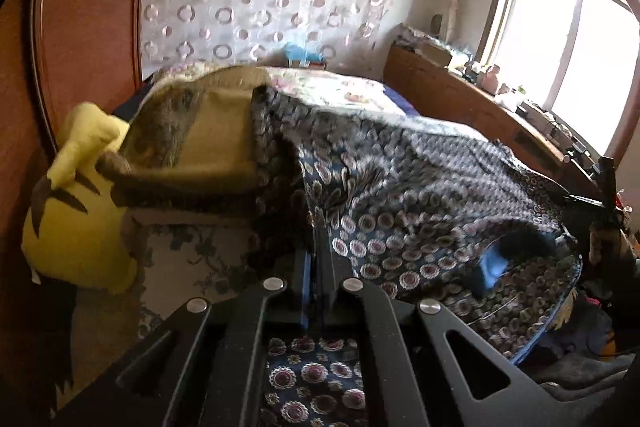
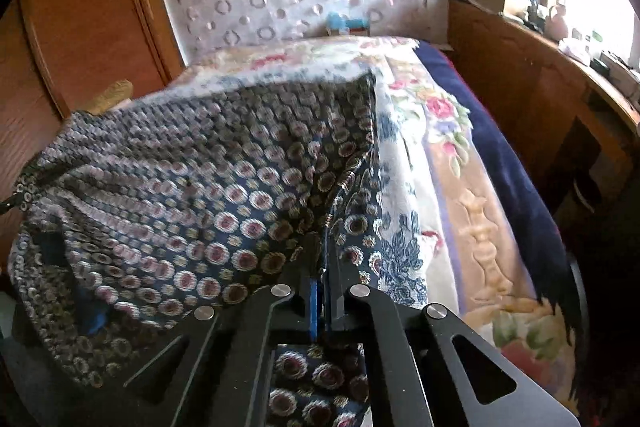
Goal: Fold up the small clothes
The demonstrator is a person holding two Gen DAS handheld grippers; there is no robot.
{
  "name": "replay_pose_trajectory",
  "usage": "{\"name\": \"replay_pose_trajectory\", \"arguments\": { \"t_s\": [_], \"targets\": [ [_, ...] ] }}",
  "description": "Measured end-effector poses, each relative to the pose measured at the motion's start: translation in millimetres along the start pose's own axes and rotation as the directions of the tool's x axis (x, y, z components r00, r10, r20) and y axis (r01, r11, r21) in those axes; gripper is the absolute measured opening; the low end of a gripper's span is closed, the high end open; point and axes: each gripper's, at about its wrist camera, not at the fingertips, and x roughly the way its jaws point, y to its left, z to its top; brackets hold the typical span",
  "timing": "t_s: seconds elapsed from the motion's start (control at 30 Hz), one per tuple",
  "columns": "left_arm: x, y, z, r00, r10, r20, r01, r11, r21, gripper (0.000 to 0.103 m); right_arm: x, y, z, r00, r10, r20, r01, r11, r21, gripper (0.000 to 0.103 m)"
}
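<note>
Both black claws pinch the dark blue cloth with round flower dots: the left gripper (image 1: 316,247) and the right gripper (image 2: 323,247) are each clenched on the cloth (image 1: 420,195), which hangs spread between them over the flowery bed cover (image 2: 432,131), near a yellow plush toy (image 1: 76,219)

Bed (image 2: 516,163) with layered covers, patterned garment spread over it.

Floral bedspread (image 2: 432,131) covers the bed top, dark blue blanket (image 2: 500,131) showing along its window-side edge. Navy garment with round medallion print (image 2: 192,163) lies draped over the near part of the bedspread, bunched and blurred. At the wardrobe side, an olive cushion (image 1: 216,131) sits on the bed with a yellow plush toy (image 1: 76,219) just beside it. Small blue item (image 1: 302,54) at the far end by the wall, unclear what.
</note>
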Motion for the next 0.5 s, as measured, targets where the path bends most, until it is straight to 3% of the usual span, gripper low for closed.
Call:
{"name": "replay_pose_trajectory", "arguments": {
  "t_s": [0.23,0.5],
  "targets": [
    [-28.5,6.5,1.6,0.999,0.024,0.025,-0.024,1.000,-0.008,0.002,-42.7,-0.4,-2.2,0.999,-0.023,0.042,0.024,1.000,-0.014,0.001],
    [-26.8,16.7,-16.8,0.998,0.054,-0.029,-0.054,0.998,-0.018,0.002,-49.7,10.6,-20.8,0.999,-0.033,0.003,0.033,0.999,-0.022,0.001]
  ]
}}
